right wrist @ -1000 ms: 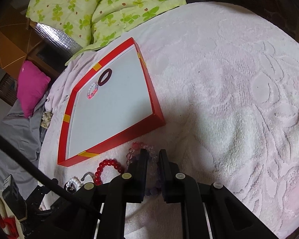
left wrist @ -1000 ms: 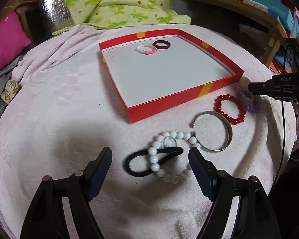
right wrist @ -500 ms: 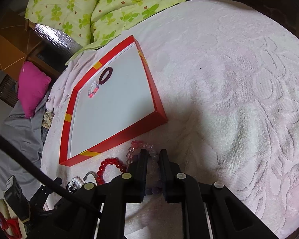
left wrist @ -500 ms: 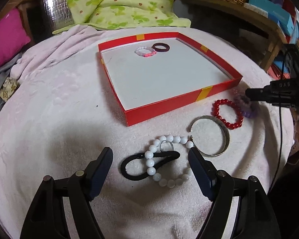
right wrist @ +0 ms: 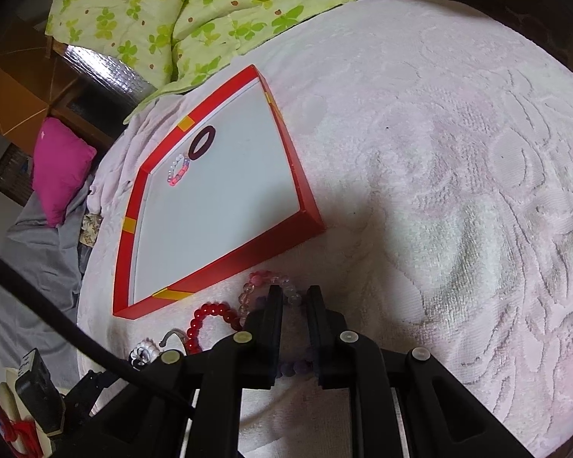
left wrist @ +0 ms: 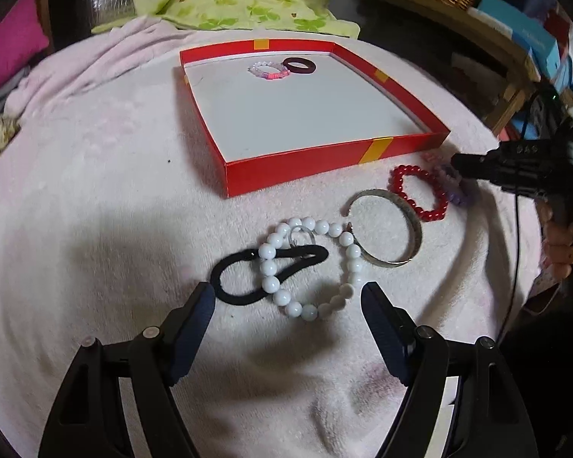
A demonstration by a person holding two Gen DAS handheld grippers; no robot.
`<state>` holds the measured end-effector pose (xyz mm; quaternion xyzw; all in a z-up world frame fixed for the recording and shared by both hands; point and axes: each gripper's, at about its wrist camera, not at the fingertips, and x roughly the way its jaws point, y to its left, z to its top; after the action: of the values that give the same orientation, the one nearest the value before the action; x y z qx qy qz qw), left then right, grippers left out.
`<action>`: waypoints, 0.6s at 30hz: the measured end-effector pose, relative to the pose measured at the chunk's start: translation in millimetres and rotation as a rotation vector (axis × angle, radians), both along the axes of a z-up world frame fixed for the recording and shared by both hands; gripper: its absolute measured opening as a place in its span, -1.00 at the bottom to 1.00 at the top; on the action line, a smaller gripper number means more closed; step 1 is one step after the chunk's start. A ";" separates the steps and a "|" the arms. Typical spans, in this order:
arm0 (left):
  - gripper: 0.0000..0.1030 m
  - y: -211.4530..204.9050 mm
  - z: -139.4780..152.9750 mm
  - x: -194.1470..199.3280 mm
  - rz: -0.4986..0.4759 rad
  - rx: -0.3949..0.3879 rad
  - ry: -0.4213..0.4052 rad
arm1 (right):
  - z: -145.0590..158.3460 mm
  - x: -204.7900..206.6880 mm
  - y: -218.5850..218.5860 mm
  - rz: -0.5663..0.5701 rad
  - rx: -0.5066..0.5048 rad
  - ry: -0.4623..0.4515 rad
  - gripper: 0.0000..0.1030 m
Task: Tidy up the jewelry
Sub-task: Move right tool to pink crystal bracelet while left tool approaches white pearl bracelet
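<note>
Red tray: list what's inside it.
Inside the red tray: a pink-and-clear bead bracelet and a dark hair tie near the far wall. The near wall hides a floor strip.

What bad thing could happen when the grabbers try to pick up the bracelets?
The white bead bracelet lies across the black hair tie, so the open left gripper might lift both together. The right gripper is nearly closed over the pink-purple bead bracelet, which touches the red bead bracelet, so that one may get dragged along.
</note>
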<state>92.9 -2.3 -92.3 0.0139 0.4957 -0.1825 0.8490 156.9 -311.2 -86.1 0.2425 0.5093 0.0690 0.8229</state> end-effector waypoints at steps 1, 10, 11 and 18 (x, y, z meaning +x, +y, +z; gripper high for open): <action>0.54 -0.2 -1.2 -0.7 0.002 -0.003 0.008 | -0.5 0.0 0.1 0.000 0.000 0.003 -0.70; 0.37 5.1 6.8 -6.1 -0.001 -0.083 -0.043 | -0.5 2.5 3.1 0.007 0.015 0.002 -0.69; 0.13 7.0 8.5 -6.6 -0.005 -0.099 -0.050 | -1.2 2.5 1.9 0.004 0.018 0.005 -0.69; -0.25 0.3 5.3 -5.3 -0.040 -0.120 -0.035 | -2.1 0.6 -0.6 -0.005 0.019 0.008 -0.69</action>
<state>87.6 -2.0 -87.1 -0.0239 0.4685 -0.2285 0.8531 157.5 -311.7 -88.2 0.2517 0.5112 0.0705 0.8187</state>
